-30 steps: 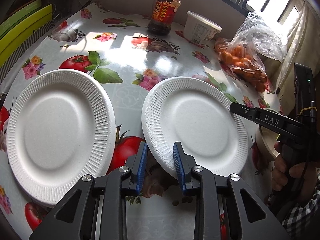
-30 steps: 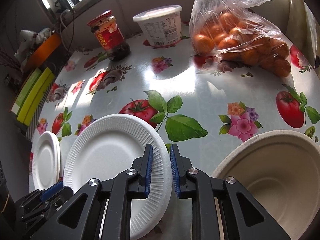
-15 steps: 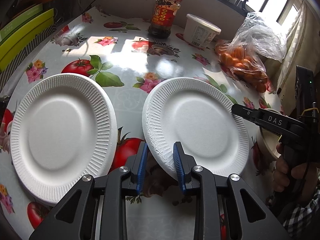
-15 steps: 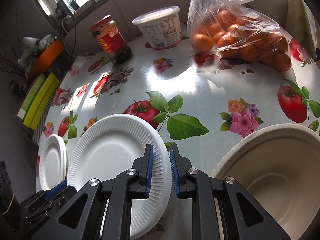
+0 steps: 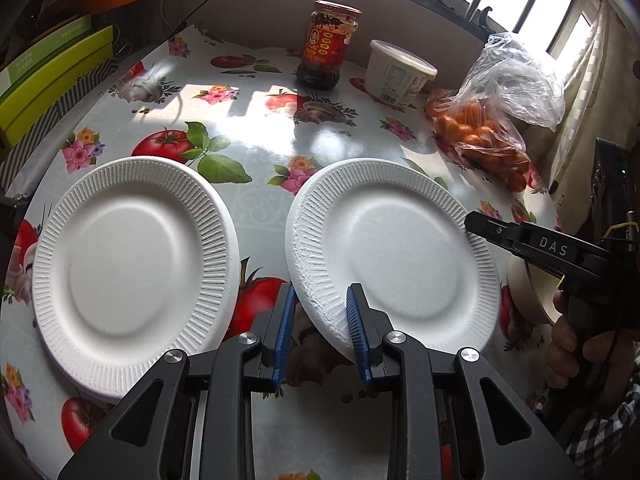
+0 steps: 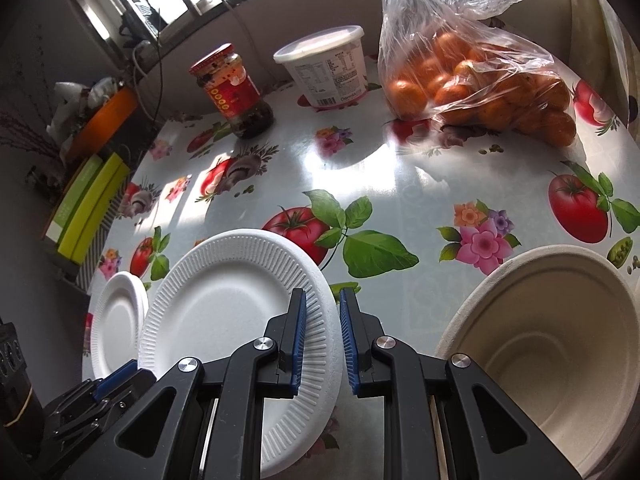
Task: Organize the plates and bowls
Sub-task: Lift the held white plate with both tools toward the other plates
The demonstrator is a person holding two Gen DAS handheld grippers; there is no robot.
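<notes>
Here my left gripper (image 5: 320, 322) straddles the near-left rim of the right-hand plate (image 5: 396, 256), whose edge looks raised off the tablecloth (image 5: 260, 148). The jaws stand partly apart, one blue pad on top of the rim and one below it; whether they press firmly on the foam I cannot tell. My right gripper (image 6: 323, 338) sits at the opposite rim of that same plate (image 6: 224, 312), jaws narrowed to a slim gap with the rim's edge running between the pads, and they appear to pinch it. The left-hand plate (image 5: 132, 256) lies flat just beside, not touching the held one. The beige bowl (image 6: 560, 344) rests to the right of my right gripper, near but apart.

Against a second ago, little differs: both jaw gaps match, and the plates and bowl sit in nearly the same spots in both views.

The bowl is mostly hidden behind the right gripper body in the left view, and cut off at the frame edge in the right view. The jar (image 5: 330, 56), white tub (image 5: 400, 72) and bag of oranges (image 5: 492, 120) line the far edge.
</notes>
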